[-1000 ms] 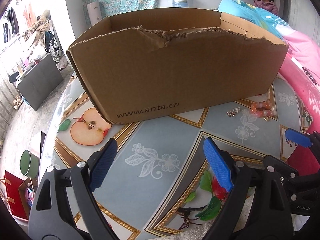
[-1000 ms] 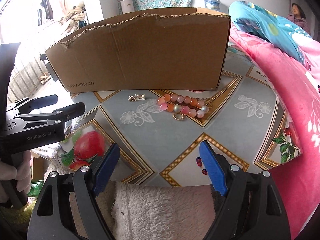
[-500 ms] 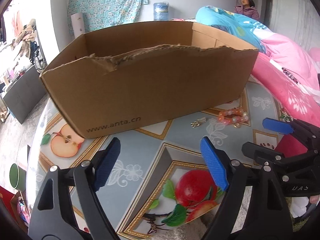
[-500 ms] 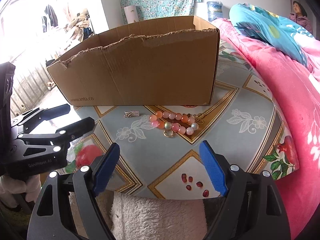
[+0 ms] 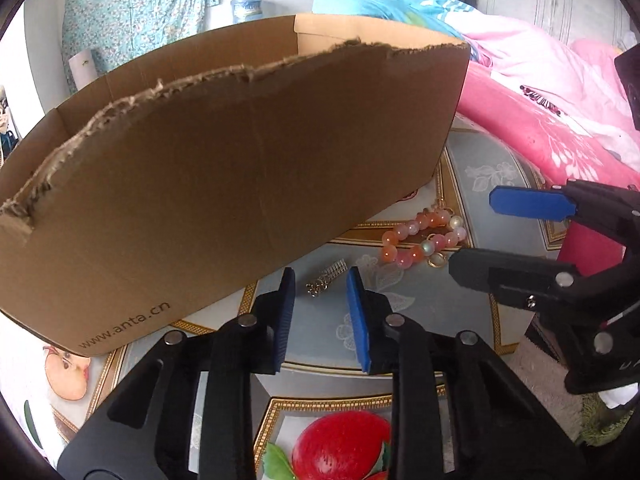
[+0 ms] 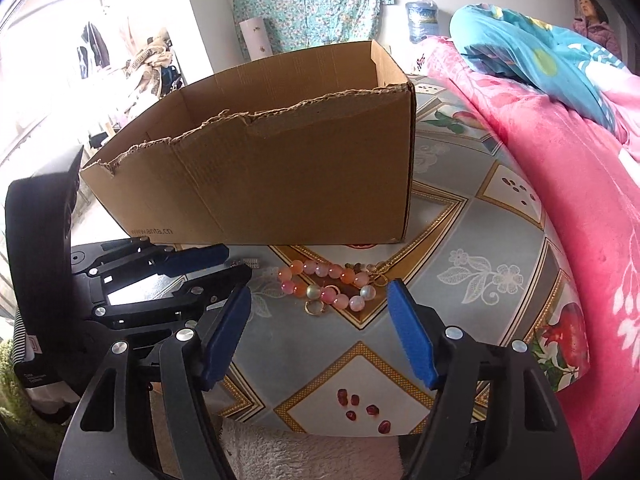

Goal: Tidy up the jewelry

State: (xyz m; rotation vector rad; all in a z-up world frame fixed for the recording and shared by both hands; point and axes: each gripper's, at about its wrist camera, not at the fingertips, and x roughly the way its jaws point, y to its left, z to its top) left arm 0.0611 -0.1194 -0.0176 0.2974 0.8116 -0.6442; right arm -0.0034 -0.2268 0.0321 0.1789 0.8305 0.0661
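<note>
on the patterned tablecloth (image 6: 500,240), nearest the cameras, the two pairs of tongs are pointing down at the jewelry. the left gripper (image 5: 320,276) is closing its jaws, the blue pads standing narrow on either side of a small silver clasp piece (image 5: 326,279) that is lying flat on the cloth; the pads are not pressing on it and whether the tips are touching the cloth cannot be told. the right gripper (image 6: 318,300) is also closing, though its jaws are standing wide and holding nothing, with the bead bracelet (image 6: 328,282) lying just ahead between its tips.

the bracelet, a loop of pink, orange and pearly beads with a gold ring at its near edge, is resting on the cloth just beside the clasp piece, both of them close in front of the cardboard box (image 6: 280,176). the box is standing open with a torn upper edge, its near wall facing the grippers, and its inside is hidden.

beyond and to the right, a pink blanket (image 6: 568,184) is lying along the table edge, with a blue quilt (image 6: 532,48) piled behind it and a person (image 6: 592,16) standing by the far wall.
</note>
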